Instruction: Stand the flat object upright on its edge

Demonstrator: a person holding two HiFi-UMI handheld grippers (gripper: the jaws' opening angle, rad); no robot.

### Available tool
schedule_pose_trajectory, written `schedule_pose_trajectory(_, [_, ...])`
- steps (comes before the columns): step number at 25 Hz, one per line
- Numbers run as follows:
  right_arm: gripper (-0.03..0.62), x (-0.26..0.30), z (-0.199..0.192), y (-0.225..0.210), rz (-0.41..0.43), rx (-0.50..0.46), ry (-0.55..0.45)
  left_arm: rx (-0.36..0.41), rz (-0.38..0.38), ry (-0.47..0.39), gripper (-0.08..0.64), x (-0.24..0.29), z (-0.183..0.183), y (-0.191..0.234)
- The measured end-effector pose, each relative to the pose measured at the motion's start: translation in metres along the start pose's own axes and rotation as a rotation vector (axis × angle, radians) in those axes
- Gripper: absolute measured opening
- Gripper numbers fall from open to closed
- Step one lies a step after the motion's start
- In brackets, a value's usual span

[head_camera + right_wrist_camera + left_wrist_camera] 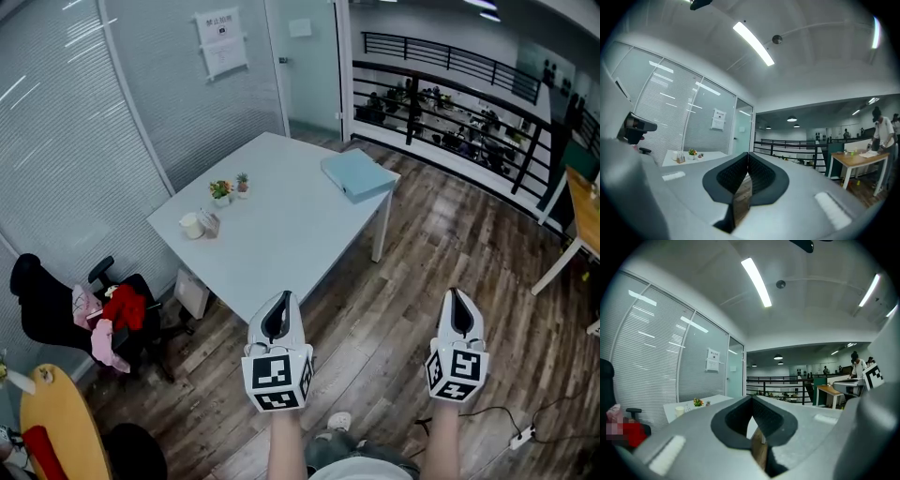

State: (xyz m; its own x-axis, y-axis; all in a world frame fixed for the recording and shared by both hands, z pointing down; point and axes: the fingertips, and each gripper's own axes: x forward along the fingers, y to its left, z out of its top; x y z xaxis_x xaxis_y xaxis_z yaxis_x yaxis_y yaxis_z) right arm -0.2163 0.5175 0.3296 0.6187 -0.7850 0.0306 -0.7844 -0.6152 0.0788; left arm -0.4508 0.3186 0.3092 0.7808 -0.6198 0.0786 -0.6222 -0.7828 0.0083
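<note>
One flat pale-blue object is lying broad face down on the light surface, out by that surface's 1 o'clock corner and close to the rim. It is being touched by nothing.

Toward 10 o'clock from the surface's middle, two small potted plants are standing side by side. Just beside them, toward 9 o'clock, a white cup and a small holder are sitting close together.

Both claws are being held level in the person's hands, well apart from the object, at the 6 o'clock side of the head view over the wooden floor. The left claw is being held near the surface's nearest corner, its jaws pressed together with nothing pinched between them. In the left gripper view only a sliver of floor is showing behind the meeting tips. The right claw is being held off the surface, at 3 o'clock from the left one, and its jaws are likewise pressed together on nothing.

At 8 o'clock from the surface, a black chair is being used to carry red and pink clothes. A paper notice is hanging on the glass wall at 11 o'clock, and a black railing is running past at 1 o'clock.
</note>
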Motion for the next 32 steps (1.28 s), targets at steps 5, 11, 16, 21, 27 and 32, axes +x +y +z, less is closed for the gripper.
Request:
schedule_pose_trajectory(5, [0.091, 0.026, -0.004, 0.008, -0.004, 0.035, 0.008, -0.005, 0.003, 0.022, 0.002, 0.027, -0.005, 0.021])
schedule_pose_trajectory(11, [0.273, 0.055, -0.015, 0.018, 0.036, 0.078, 0.037, 0.012, 0.002, 0.046, 0.307, 0.063, -0.011, 0.031])
schedule_pose_trajectory(16, [0.368, 0.076, -0.032, 0.018, 0.058, 0.067, 0.096, 0.019, 0.004, 0.076, 0.355, 0.089, -0.021, 0.035])
schedule_pose_trajectory(21, [0.374, 0.105, -0.050, 0.009, 0.056, 0.079, 0.137, 0.010, 0.011, 0.095, 0.357, 0.118, -0.031, 0.038])
schedule_pose_trajectory(27, [0.376, 0.173, -0.056, -0.011, 0.092, 0.090, 0.141, 0.001, 0.046, 0.100, 0.357, 0.172, -0.034, 0.039])
schedule_pose_trajectory(32, [0.376, 0.250, -0.051, -0.026, 0.146, 0.107, 0.138, -0.012, 0.085, 0.099, 0.357, 0.233, -0.027, 0.035])
